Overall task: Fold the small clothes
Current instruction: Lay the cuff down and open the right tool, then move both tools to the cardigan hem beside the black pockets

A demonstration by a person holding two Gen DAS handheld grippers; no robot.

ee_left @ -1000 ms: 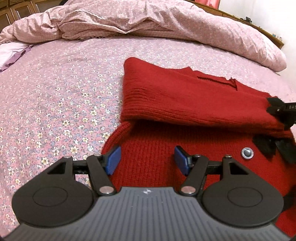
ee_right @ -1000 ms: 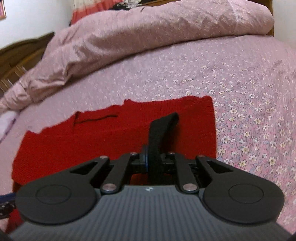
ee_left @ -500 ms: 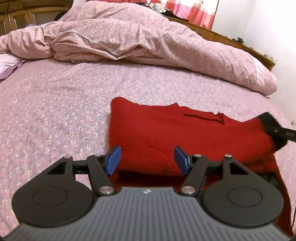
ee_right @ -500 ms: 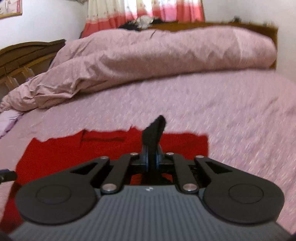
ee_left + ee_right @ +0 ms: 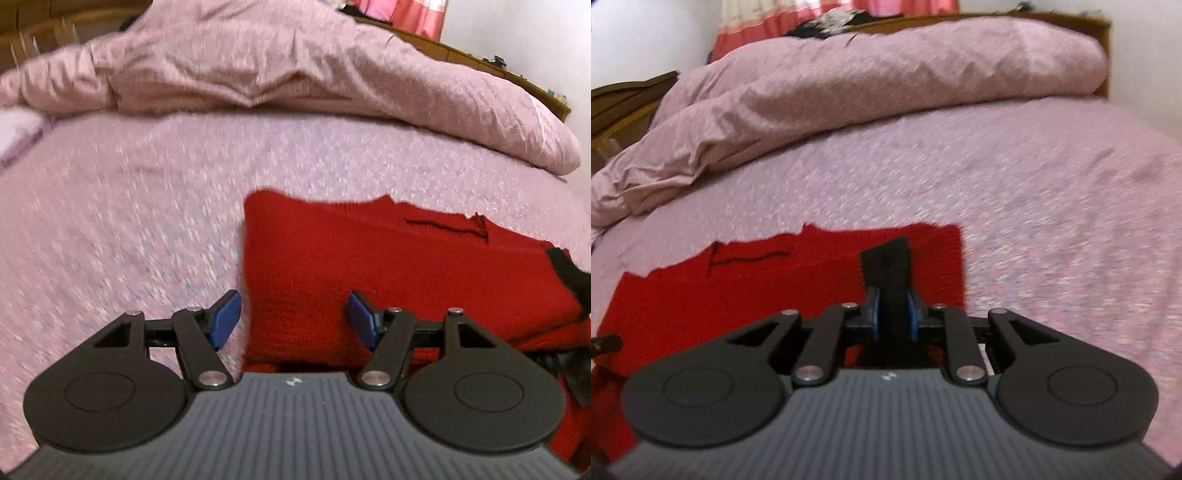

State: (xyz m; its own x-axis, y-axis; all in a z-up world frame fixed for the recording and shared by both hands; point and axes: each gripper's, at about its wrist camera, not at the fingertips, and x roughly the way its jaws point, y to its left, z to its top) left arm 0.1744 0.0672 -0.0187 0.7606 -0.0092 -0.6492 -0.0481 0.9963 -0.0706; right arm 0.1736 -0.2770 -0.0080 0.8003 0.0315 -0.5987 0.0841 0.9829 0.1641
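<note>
red ribbed knit sweater [image 5: 388, 266] folded, right gripper [image 5: 893, 314] pinching black trim [image 5: 886, 269]

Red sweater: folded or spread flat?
Folded. The red sweater shows an upper layer doubled over a lower one; the right gripper pinches its black trim.

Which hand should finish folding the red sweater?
Probably right: the right hand-held gripper is shut on the sweater's black trim, while the left hand-held gripper hangs open over the red sweater.
</note>
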